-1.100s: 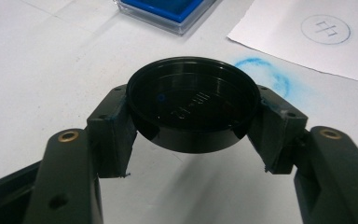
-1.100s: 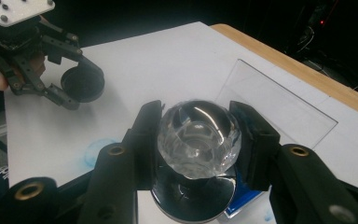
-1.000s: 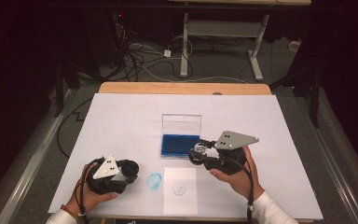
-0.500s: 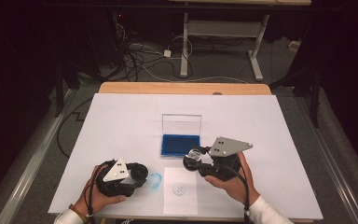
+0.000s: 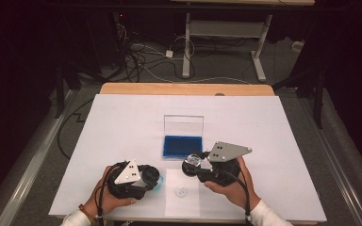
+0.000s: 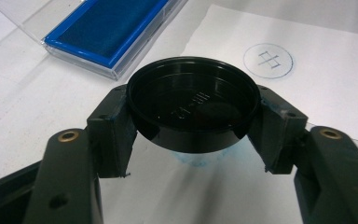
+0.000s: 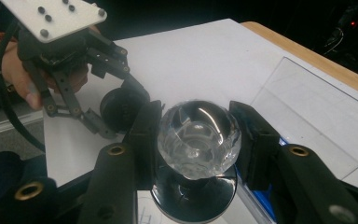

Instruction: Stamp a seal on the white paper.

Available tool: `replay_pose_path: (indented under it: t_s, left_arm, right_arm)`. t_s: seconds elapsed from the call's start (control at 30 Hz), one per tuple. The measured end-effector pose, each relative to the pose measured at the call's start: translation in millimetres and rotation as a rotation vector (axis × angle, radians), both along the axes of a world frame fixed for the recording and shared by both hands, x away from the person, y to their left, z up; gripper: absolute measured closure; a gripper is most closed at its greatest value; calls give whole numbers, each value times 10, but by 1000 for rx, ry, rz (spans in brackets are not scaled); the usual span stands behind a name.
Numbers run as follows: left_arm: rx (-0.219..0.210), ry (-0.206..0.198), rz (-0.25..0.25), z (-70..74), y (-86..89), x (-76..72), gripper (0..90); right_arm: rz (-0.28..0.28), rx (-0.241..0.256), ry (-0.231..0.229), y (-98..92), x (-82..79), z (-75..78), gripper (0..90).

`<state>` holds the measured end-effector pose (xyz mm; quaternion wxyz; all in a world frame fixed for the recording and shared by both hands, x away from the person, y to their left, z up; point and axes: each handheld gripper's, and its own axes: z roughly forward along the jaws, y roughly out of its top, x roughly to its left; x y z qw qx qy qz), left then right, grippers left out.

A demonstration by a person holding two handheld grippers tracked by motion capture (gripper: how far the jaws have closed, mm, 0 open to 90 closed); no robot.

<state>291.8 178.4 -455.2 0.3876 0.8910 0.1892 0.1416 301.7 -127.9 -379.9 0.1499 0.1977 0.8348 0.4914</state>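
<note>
My left gripper point(image 5: 153, 179) is shut on a round black cap point(image 6: 193, 105), its jaws pressing on two opposite sides of the rim. It holds the cap low over a pale blue ink smudge point(image 6: 191, 161) on the table. My right gripper point(image 5: 192, 165) is shut on a stamp with a clear faceted knob point(image 7: 198, 137) and a shiny round base. It hovers between the blue ink pad point(image 5: 182, 146) and a white paper sheet point(image 5: 183, 205). The sheet bears a round stamp mark point(image 5: 182, 191). In the right gripper view, the left gripper point(image 7: 116, 109) and its cap sit close by.
The ink pad's clear lid point(image 5: 184, 125) stands open behind it. A white sheet covers the table, whose wooden far edge point(image 5: 184, 89) shows. Cables and desk legs lie on the dark floor beyond. The person's hands hold both grippers near the front edge.
The left gripper has slid right with the cap, over the blue smudge beside the paper. The right gripper has come back from the ink pad toward the paper with the stamp.
</note>
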Motion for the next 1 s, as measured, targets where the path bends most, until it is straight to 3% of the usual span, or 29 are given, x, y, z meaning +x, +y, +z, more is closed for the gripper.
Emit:
replay_pose_path:
  t_s: [0.37,1.0]
  left_arm:
    - [1,-6,25,1,108,-4,365]
    - [-6,-26,75,56,298,-28,365]
  right_arm:
    - [27,-26,14,86,-52,-80,572]
    - [68,-137,83,305,-108,-536,572]
